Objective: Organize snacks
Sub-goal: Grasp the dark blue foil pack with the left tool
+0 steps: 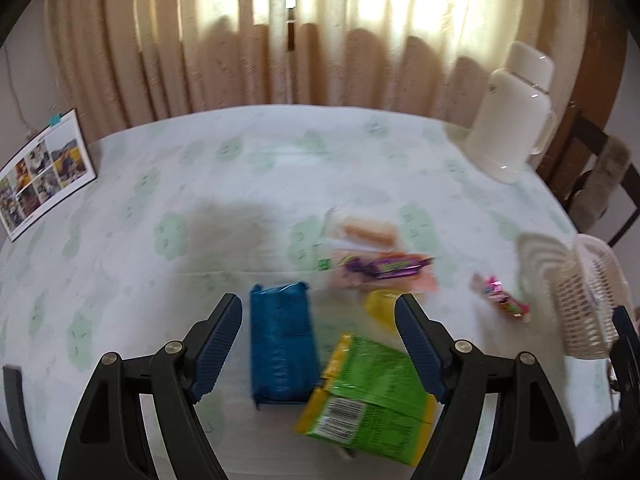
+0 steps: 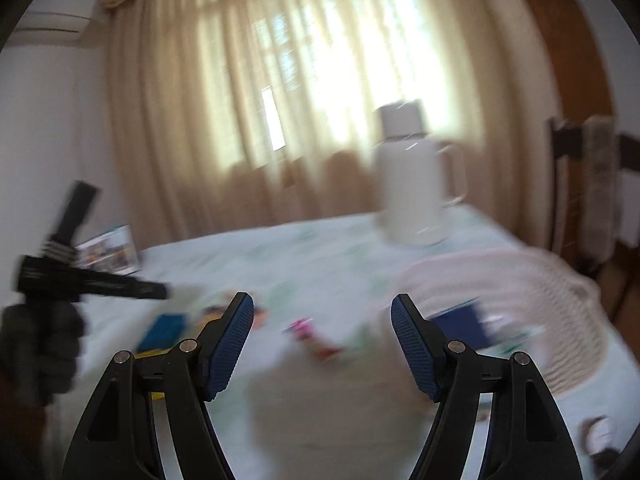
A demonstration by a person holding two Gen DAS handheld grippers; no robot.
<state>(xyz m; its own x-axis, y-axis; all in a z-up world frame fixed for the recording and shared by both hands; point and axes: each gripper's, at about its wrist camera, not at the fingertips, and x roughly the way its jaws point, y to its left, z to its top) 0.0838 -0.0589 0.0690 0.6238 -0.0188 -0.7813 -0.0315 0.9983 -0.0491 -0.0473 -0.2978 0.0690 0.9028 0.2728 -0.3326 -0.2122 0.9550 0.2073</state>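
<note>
My left gripper (image 1: 319,300) hangs open above the table, its jaws wide and gripping nothing. Below it lie a blue packet (image 1: 280,340), a green and yellow packet (image 1: 372,392) and a small yellow item (image 1: 382,308). Farther off are a purple wrapper (image 1: 392,266) on a pink pack and a pale wafer pack (image 1: 368,230). A pink candy (image 1: 504,298) lies beside the white basket (image 1: 580,296). In the blurred right wrist view, my right gripper (image 2: 323,301) is open and empty. It points over the pink candy (image 2: 312,334), with the basket (image 2: 560,304) to its right holding a blue pack (image 2: 460,324).
A white thermos jug (image 1: 512,120) stands at the table's back right. A photo calendar (image 1: 44,176) leans at the far left. A dark chair (image 1: 600,184) stands beyond the table's right edge. Curtains hang behind. A gloved hand (image 2: 40,344) shows at the left of the right wrist view.
</note>
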